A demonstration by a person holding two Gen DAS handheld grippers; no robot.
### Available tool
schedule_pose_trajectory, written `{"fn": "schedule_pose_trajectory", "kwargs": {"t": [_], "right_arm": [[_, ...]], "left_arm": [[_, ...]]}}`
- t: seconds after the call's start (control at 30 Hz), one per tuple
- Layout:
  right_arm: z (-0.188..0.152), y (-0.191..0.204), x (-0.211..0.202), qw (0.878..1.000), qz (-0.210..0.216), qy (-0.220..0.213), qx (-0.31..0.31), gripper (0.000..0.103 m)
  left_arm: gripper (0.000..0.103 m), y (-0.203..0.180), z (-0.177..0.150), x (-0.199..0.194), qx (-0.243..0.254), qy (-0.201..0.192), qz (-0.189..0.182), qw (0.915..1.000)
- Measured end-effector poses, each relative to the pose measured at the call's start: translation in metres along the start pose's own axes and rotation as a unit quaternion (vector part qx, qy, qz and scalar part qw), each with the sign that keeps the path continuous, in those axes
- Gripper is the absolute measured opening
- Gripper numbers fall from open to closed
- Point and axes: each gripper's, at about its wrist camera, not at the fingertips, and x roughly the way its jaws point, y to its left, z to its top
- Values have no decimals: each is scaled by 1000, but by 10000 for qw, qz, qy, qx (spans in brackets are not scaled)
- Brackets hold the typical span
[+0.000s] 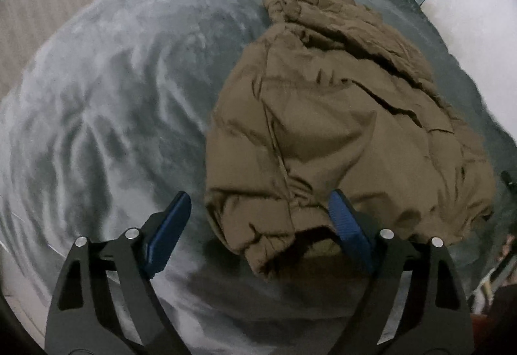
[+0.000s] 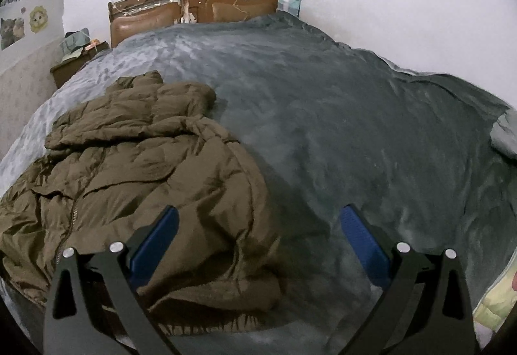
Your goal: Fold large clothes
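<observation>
Jacket [image 1: 339, 129]: olive-brown, quilted, puffy, crumpled in a loose heap; zip line down the front; lay on the near part of the bed [image 1: 113, 96], toward its right side in the left wrist view.
Bed cover: grey plush, streaked nap, rumpled.
Left tongs [image 1: 260, 209]: black frame, blue ribbed pads, spread wide and empty, poised over the jacket's near hem.
Right tongs [image 2: 260, 225]: same make, spread wide and empty, above the jacket's near right edge.
Headboard [image 2: 194, 4]: carved brown wood, padded panels, at the far end.

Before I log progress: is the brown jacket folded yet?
Not neatly: the jacket lies bunched and rumpled on the grey blanket.
</observation>
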Motion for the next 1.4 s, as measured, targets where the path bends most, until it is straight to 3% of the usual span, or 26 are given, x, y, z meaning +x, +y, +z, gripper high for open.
{"fn": "schedule_pose_trajectory", "kwargs": {"t": [0.13,0.33,0.53,0.6,0.73,0.87,1.0,1.07,1.4], "right_arm": [[-7,2,6,9999,32,162,-8,101],[-19,-6,18,9991,40,427,55,100],[-29,-9,30,9968,198,778,46,99],[-32,-7,36,9953,283,929,-15,86],[-37,-6,47,9914,555,1184,95,73],[-39,-3,55,9859,821,1452,127,54],[-38,4,55,9856,835,1471,-37,31],[-37,5,54,9861,856,1423,-32,26],[-26,6,46,9875,957,1251,-55,19]], "left_arm": [[59,-3,-2,14,-10,218,-235,9995],[36,-16,1,20,237,231,-55,9994],[32,-24,5,23,461,258,103,9985],[32,-27,6,24,523,270,150,9982],[32,-29,8,23,607,293,180,9976],[32,-28,11,24,634,311,168,9974],[32,-32,12,24,704,281,222,9969],[31,-34,15,25,717,266,216,9968],[29,-42,29,14,859,9,143,9962]]}}
